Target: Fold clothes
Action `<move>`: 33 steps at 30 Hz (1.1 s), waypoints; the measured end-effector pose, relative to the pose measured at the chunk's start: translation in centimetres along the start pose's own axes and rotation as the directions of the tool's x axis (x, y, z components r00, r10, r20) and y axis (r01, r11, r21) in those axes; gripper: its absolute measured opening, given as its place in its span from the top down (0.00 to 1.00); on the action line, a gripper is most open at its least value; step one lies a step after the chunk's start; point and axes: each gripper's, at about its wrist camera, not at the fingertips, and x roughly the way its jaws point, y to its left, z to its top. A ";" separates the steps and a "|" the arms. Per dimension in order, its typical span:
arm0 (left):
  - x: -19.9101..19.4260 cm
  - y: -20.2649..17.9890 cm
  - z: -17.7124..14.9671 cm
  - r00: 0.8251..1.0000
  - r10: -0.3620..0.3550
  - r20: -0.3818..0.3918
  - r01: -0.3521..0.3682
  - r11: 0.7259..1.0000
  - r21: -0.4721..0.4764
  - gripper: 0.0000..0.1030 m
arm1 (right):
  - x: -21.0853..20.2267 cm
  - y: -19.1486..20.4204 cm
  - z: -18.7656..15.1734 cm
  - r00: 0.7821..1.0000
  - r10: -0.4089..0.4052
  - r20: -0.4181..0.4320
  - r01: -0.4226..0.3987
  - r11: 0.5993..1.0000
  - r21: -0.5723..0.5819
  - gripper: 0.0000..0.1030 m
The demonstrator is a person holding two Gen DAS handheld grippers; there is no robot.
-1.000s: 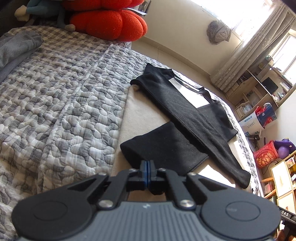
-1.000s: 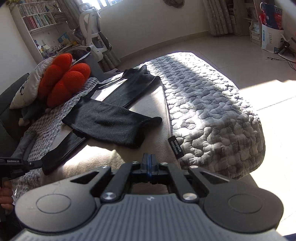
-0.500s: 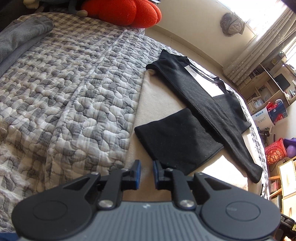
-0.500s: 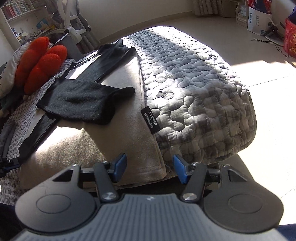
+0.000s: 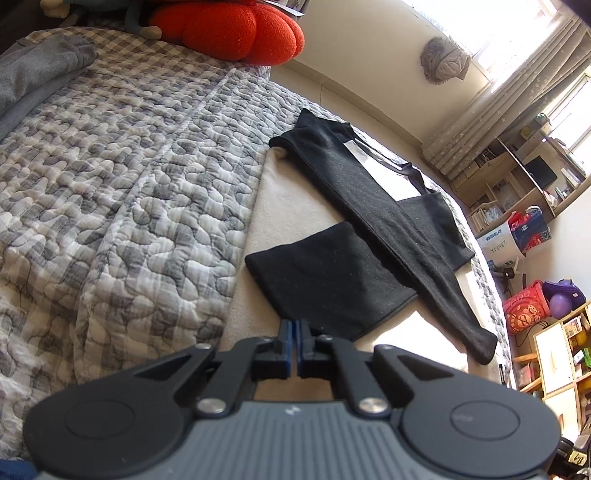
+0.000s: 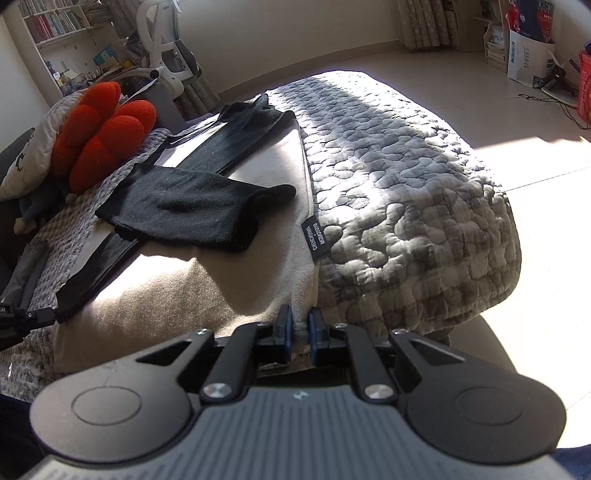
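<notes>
A black long-sleeved garment (image 5: 388,221) lies flat on a beige blanket (image 5: 288,199) on the bed, with a white patch showing near its neck. One part is folded over into a dark rectangle (image 5: 325,280), which is also visible in the right wrist view (image 6: 184,210). My left gripper (image 5: 295,332) hovers just short of that folded edge, its jaws together and nothing between them. My right gripper (image 6: 300,325) is over the beige blanket's (image 6: 166,295) near edge by the bed corner. Its pads stand a narrow gap apart and hold nothing I can make out.
A grey quilted bedspread (image 5: 129,184) covers the bed and drops off at the corner (image 6: 424,221). A red cushion (image 5: 229,29) and a grey folded cloth (image 5: 37,74) sit at the head end. Shelves, boxes and bags line the room's walls.
Both grippers were shut a second ago, opened half a second ago, and have come back together. The left is closed and the right is down to a narrow gap. The garment has not moved.
</notes>
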 end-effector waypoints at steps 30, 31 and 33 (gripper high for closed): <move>0.6 0.4 -2.3 0.980 0.199 0.008 -0.200 0.979 0.042 0.56 | 0.8 -0.4 -0.1 1.000 -0.010 -0.010 0.010 1.000 0.010 0.72; 0.7 0.3 -2.3 0.981 0.196 0.002 -0.196 0.980 0.046 0.56 | 0.9 -0.4 -0.2 1.000 -0.013 -0.010 0.013 1.000 0.009 0.72; 0.9 0.1 -2.5 0.980 0.198 -0.004 -0.197 0.979 0.059 0.56 | 1.2 -0.3 -0.2 1.000 -0.022 -0.012 0.022 1.000 0.005 0.72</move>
